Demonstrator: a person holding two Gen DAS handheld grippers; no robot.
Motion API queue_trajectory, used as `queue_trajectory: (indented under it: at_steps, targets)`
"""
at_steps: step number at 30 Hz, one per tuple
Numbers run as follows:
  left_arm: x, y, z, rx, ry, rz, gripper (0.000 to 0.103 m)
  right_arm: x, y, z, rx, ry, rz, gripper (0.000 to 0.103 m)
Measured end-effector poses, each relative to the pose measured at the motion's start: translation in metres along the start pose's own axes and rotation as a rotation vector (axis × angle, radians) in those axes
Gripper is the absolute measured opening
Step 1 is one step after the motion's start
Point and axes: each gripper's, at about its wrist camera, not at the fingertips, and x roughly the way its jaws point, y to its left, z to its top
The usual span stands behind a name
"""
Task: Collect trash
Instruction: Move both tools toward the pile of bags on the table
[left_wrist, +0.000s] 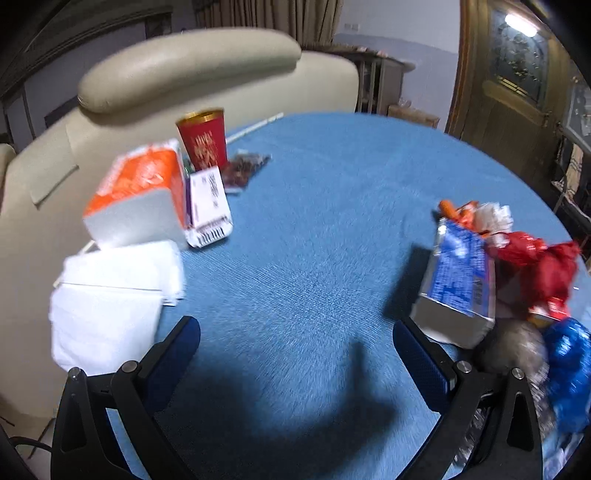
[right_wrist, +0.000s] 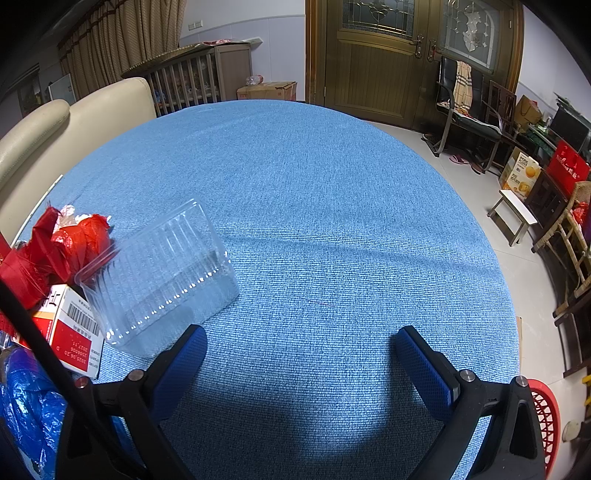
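Observation:
My left gripper is open over bare blue cloth. To its left lie an orange-and-white carton, a purple-and-white box, a red paper cup, a dark snack wrapper and white napkins. To its right sits a trash heap: a blue-printed box, a red plastic bag, a blue foil bag. My right gripper is open and empty. A clear plastic clamshell lies just beyond its left finger, beside the red bag, a red-and-white box and blue foil.
A round table with a blue cloth carries everything. A beige sofa stands behind its left side. A red slatted basket sits on the floor at the lower right. Chairs, a stool and cardboard boxes line the right wall by a wooden door.

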Motion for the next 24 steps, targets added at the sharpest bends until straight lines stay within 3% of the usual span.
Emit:
queue_trajectory:
  at_steps: [4,11,14,22,24]
  targets:
    - [-0.034,-0.001,-0.009,0.015,-0.040,-0.026,0.103,0.000,0.000,0.000,0.000,0.000,0.000,0.103]
    - [-0.049,-0.013,-0.015,0.042,-0.025,-0.050,0.103,0.000,0.000,0.000,-0.006,0.001,0.002,0.103]
    - [-0.059,-0.015,-0.019,0.054,-0.025,-0.059,0.103,-0.001,-0.005,0.003,-0.023,0.044,0.014,0.103]
    - [-0.076,-0.019,-0.028,0.045,-0.039,-0.099,0.103,-0.075,-0.032,0.012,-0.048,-0.135,0.018,0.103]
    - [-0.079,-0.023,-0.031,0.048,-0.041,-0.107,0.103,-0.094,-0.036,0.009,-0.033,-0.172,0.052,0.103]
